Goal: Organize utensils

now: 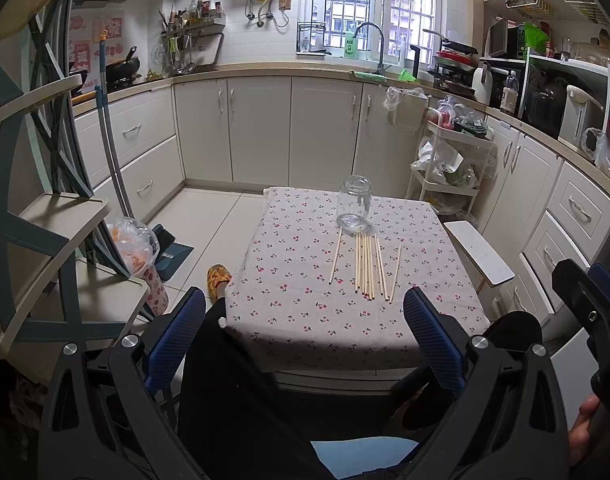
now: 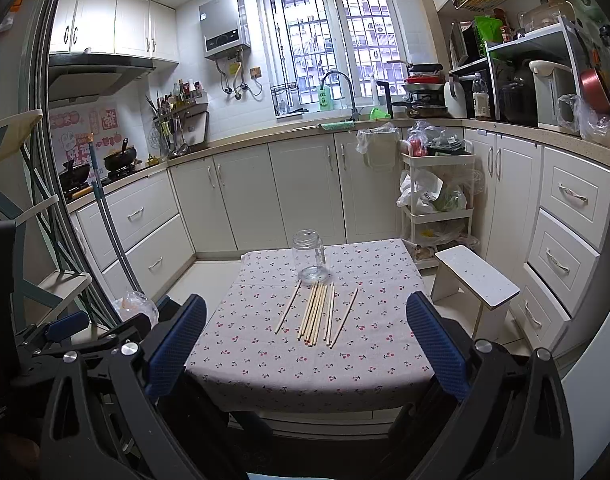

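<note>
Several wooden chopsticks (image 1: 367, 266) lie side by side on a small table with a cherry-print cloth (image 1: 305, 320), just in front of an empty, upright clear glass jar (image 1: 353, 202). The right wrist view shows the same chopsticks (image 2: 317, 314), jar (image 2: 309, 256) and cloth (image 2: 305, 368). My left gripper (image 1: 305, 338) is open and empty, held back from the table's near edge. My right gripper (image 2: 307, 338) is open and empty, also short of the table. The right gripper shows at the right edge of the left wrist view (image 1: 593, 304).
A white stool (image 1: 479, 252) stands right of the table, with a white trolley (image 1: 445, 168) of bags behind it. Kitchen cabinets (image 1: 261, 128) line the back and right. A folding rack (image 1: 45, 220), a mop handle (image 1: 109, 132) and a plastic bag (image 1: 135, 244) are on the left.
</note>
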Available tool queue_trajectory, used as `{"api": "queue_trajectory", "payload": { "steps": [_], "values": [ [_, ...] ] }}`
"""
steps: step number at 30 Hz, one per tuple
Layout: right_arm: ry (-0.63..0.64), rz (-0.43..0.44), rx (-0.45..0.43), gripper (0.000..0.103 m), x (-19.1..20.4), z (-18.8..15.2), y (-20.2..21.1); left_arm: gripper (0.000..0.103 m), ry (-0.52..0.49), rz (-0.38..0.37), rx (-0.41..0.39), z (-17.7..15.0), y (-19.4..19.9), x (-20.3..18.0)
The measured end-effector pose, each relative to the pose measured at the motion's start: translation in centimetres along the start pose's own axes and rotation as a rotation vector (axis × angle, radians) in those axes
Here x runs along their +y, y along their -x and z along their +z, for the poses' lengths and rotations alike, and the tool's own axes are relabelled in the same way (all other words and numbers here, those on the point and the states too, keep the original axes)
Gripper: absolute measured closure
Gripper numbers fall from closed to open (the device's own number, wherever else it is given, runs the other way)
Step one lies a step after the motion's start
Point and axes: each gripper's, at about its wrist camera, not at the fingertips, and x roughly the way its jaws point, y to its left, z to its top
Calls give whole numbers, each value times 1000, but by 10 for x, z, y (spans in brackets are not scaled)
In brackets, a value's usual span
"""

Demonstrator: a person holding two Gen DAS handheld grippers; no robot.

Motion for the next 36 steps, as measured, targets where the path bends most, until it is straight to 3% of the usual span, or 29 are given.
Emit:
{"api": "queue_trajectory", "payload": {
  "steps": [28,36],
  "values": [
    [8,-2,-11,7,2,-1,0,8,-6,-1,-9,-3,-11,12],
    [11,-4,12,7,5,-4,-8,8,-18,-7,-39,-3,-8,-4]
  ]
}}
